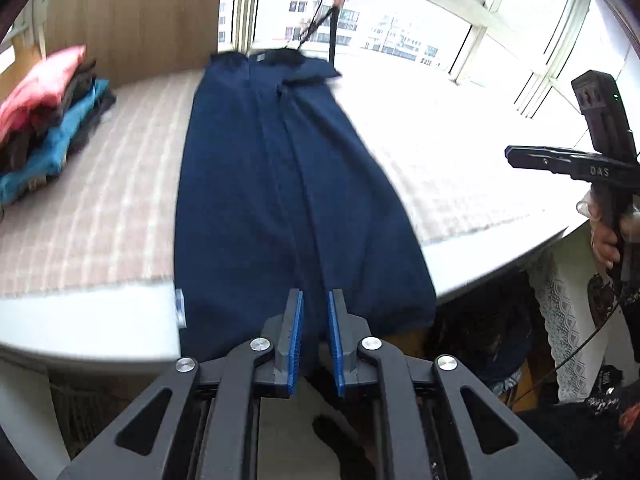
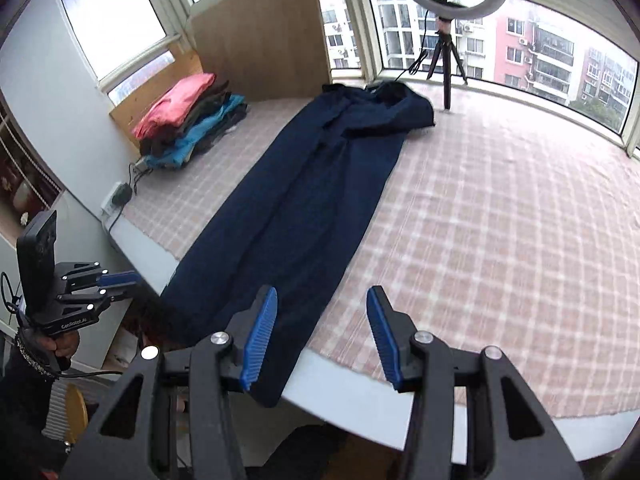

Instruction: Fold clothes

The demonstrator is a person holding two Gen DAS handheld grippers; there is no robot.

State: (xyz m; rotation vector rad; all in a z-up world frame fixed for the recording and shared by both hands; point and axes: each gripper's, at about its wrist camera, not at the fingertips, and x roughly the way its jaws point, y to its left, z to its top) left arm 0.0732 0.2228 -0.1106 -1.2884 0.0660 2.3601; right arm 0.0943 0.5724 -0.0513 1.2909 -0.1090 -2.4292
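A long navy garment (image 1: 280, 184) lies stretched lengthwise on the checked table cover, its near end hanging over the front edge; it also shows in the right wrist view (image 2: 296, 216). My left gripper (image 1: 315, 312) hovers just over the hanging near end, jaws a narrow gap apart with nothing between them. My right gripper (image 2: 322, 312) is open and empty above the table's front edge, just right of the garment. The right gripper also shows in the left wrist view (image 1: 516, 156), off to the right of the table. The left gripper shows in the right wrist view (image 2: 120, 280) at the left.
A stack of folded clothes (image 2: 188, 120), pink on top, sits at the far left by a wooden panel (image 2: 260, 36). A ring light on a tripod (image 2: 446, 40) stands at the far edge by the windows. A power strip with cables (image 2: 120, 196) lies at the left edge.
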